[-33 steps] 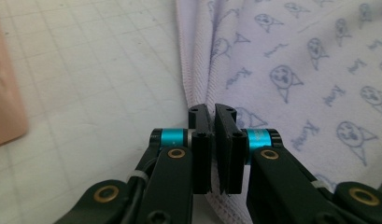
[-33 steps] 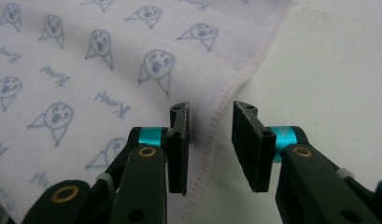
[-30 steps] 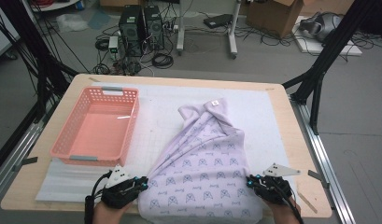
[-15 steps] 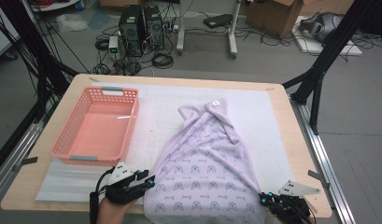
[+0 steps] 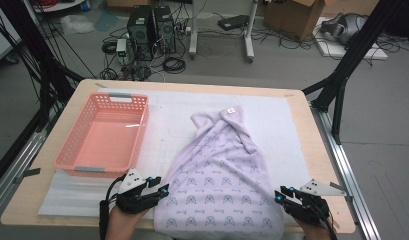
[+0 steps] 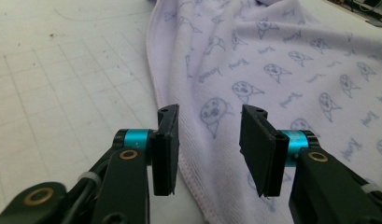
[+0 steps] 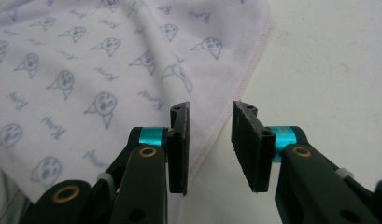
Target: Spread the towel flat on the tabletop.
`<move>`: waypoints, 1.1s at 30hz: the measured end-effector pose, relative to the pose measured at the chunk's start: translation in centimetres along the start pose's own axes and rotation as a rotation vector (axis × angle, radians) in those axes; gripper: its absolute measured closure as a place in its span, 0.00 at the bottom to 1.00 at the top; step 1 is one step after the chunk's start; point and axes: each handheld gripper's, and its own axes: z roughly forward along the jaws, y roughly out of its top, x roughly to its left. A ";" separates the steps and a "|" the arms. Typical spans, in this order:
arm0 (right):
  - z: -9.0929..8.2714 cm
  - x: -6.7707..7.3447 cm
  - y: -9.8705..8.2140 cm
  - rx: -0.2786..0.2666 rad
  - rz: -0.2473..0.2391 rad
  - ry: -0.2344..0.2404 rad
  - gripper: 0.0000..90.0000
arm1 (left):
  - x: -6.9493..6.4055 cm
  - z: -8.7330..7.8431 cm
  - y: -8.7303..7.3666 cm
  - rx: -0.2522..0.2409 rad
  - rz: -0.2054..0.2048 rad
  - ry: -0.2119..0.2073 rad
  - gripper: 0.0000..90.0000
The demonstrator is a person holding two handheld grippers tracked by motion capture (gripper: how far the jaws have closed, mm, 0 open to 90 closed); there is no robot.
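A pink basket (image 5: pixel 103 134) sits at the table's left. The left gripper (image 6: pixel 208 135), jaws just opening and gripping nothing, frames the near-left hem of the lilac printed cloth (image 5: pixel 219 180) spread at centre. The right gripper (image 7: pixel 209 128), jaws likewise parting, straddles its near-right edge untouched.

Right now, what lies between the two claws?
In the high view, the near end of the lilac towel spans the stretch between left claw and right claw.
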 end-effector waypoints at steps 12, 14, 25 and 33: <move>3.5 -0.3 0.5 0.094 -0.025 0.004 0.94 | 0.9 2.2 0.8 0.074 -0.017 0.022 0.68; 3.2 -0.3 0.3 0.097 -0.017 0.006 0.96 | 0.8 2.9 0.6 0.134 -0.012 0.034 0.69; -0.1 -0.7 -1.5 0.149 0.002 0.037 0.96 | -0.3 0.6 -0.4 0.174 0.027 0.020 0.96; 0.1 -0.6 -0.4 0.070 -0.029 0.040 0.79 | -0.3 1.6 0.6 0.079 0.017 -0.010 0.73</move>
